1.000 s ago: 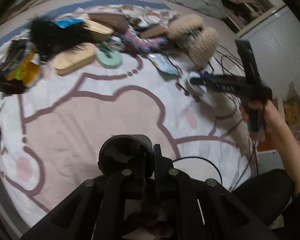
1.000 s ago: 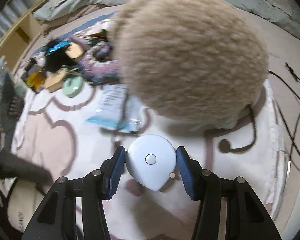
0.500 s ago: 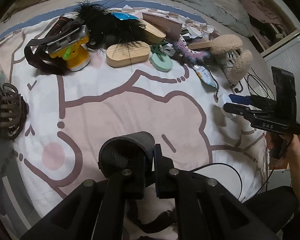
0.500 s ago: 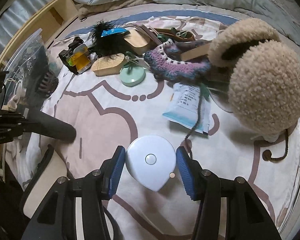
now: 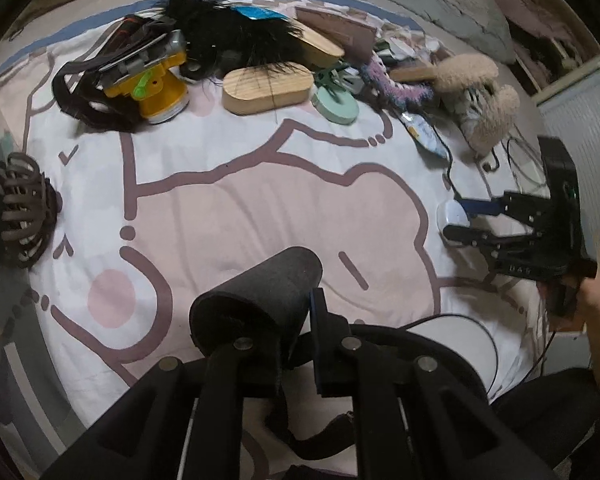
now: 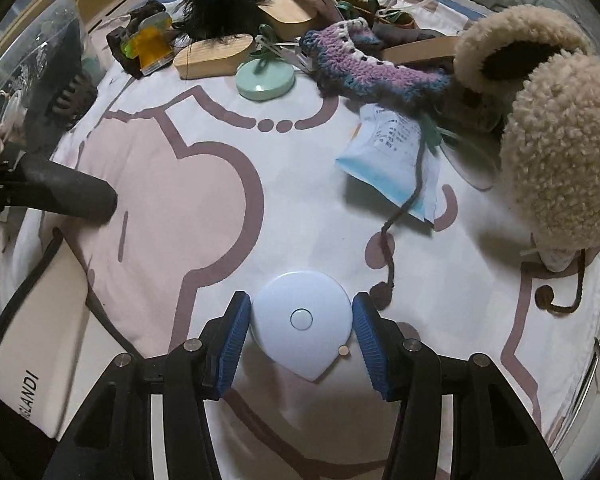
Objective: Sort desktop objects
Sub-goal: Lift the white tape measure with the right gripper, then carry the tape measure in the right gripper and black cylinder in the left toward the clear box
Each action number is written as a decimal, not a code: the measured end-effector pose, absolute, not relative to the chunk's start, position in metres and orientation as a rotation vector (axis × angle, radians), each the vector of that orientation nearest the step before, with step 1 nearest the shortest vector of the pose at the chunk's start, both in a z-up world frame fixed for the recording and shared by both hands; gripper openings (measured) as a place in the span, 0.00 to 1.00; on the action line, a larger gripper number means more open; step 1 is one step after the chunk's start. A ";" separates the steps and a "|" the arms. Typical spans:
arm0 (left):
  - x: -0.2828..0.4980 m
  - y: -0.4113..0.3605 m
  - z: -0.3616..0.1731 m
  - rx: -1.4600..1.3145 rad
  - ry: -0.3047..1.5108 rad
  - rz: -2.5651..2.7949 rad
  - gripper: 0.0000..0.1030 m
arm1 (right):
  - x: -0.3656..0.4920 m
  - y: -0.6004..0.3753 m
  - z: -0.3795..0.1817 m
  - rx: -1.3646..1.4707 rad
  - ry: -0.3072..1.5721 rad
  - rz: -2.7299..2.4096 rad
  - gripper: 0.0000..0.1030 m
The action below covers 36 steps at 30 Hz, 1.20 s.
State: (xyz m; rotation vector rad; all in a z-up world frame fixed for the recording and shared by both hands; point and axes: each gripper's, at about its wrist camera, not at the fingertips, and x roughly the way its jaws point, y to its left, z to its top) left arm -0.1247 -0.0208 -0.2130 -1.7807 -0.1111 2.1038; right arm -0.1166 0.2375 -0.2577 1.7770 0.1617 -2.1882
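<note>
The right tongs [image 6: 302,330] grip a white disc [image 6: 302,320] by its edges, low over the bed sheet [image 6: 172,184]; the left tongs [image 5: 296,336] are closed on a dark tube [image 5: 260,300]; carry both level, clear of the cord [image 6: 390,256].

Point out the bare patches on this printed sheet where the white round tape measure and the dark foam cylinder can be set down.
Widest free patch: the pink bear print mid-sheet, bordered by the brown claw hair clip on the left and the oval wooden block and mint green disc at the back. The back row is crowded, as is the corner by the beige fluffy earmuffs.
</note>
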 end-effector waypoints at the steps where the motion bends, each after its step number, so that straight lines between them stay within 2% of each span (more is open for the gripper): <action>1: -0.125 -0.023 -0.211 -1.774 -0.147 2.103 0.10 | -0.116 0.238 -0.256 1.772 0.162 -2.194 0.52; 5: -0.126 -0.030 -0.200 -1.734 -0.198 2.132 0.06 | -0.119 0.241 -0.244 1.743 0.136 -2.236 0.52; 12: -0.120 -0.041 -0.164 -1.600 -0.269 2.194 0.06 | -0.121 0.248 -0.208 1.625 0.029 -2.325 0.52; 26: -0.093 -0.063 -0.071 -1.198 -0.384 2.377 0.06 | -0.110 0.196 -0.117 1.269 -0.090 -2.370 0.52; 36: -0.064 -0.099 -0.027 -0.979 -0.377 2.540 0.06 | -0.095 0.164 -0.071 1.107 -0.136 -2.363 0.52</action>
